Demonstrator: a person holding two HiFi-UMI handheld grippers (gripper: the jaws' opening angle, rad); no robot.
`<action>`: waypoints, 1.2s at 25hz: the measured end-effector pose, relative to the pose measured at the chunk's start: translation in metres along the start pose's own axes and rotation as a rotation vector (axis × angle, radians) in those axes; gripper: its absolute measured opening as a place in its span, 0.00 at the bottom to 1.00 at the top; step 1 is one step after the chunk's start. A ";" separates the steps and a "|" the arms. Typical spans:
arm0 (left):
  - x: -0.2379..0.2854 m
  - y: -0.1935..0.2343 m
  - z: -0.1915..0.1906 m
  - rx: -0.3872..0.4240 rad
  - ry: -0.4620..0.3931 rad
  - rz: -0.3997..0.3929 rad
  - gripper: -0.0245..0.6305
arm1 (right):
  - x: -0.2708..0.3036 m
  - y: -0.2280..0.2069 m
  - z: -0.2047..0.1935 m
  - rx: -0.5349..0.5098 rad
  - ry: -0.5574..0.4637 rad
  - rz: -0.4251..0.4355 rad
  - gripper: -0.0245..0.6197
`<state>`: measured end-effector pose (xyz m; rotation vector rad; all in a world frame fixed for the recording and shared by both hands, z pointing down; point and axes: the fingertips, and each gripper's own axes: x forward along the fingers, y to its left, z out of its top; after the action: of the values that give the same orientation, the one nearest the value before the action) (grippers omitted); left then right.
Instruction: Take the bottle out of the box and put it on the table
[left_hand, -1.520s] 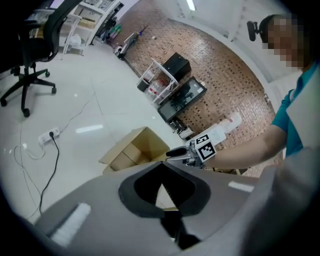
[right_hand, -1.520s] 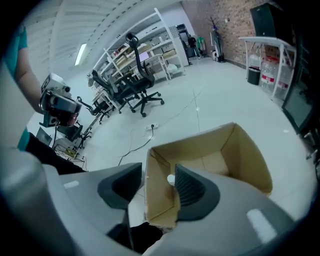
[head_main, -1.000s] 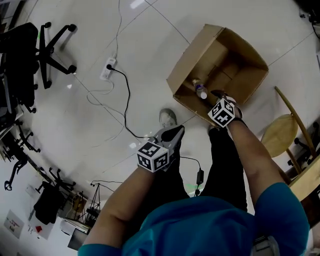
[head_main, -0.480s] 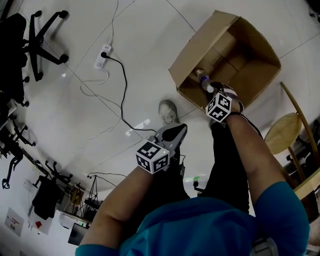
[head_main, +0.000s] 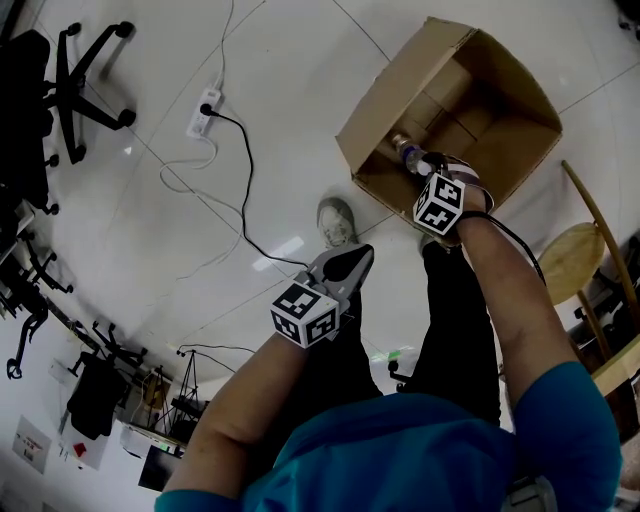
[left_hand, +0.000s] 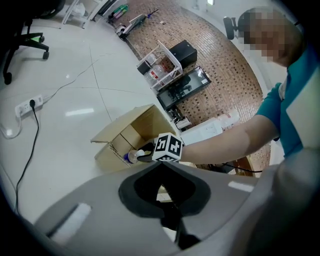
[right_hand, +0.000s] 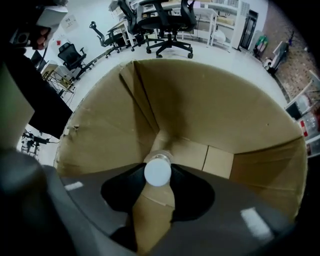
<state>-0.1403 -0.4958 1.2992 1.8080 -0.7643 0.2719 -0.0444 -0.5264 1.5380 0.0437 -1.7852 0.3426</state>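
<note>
An open cardboard box (head_main: 370, 110) stands on the white floor at the upper right of the head view. A clear plastic bottle (head_main: 405, 152) with a white cap (right_hand: 158, 171) stands upright inside, against the near wall. My right gripper (head_main: 430, 165) reaches steeply down into the box. Its jaws have just been closing and now press on the bottle's neck from both sides (right_hand: 158, 176). My left gripper (head_main: 350, 262) hangs shut and empty over the floor, short of the box. In its own view its tips (left_hand: 162, 164) meet, with the box (left_hand: 125, 137) and bottle (left_hand: 131, 157) beyond.
A power strip (head_main: 203, 110) with a black cable (head_main: 245, 190) lies on the floor to the left. A black office chair (head_main: 60, 70) stands at the far left and a round wooden chair (head_main: 570, 265) to the right of the box. The person's shoe (head_main: 337, 222) is beside the box.
The right gripper has sunk deeper into the box and its jaws have come in around the bottle's top. The left gripper has dropped slightly.
</note>
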 end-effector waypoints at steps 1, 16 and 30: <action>-0.001 -0.005 0.005 0.000 -0.006 0.003 0.04 | -0.009 0.000 0.001 0.007 0.001 0.002 0.27; -0.112 -0.283 0.191 0.208 -0.233 -0.038 0.04 | -0.425 0.023 0.059 -0.029 -0.083 -0.068 0.27; -0.277 -0.486 0.140 0.299 -0.370 -0.030 0.04 | -0.731 0.171 0.039 -0.117 -0.156 -0.149 0.27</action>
<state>-0.0768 -0.4286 0.7303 2.1856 -0.9932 0.0300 0.0605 -0.4849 0.7949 0.1226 -1.9400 0.1304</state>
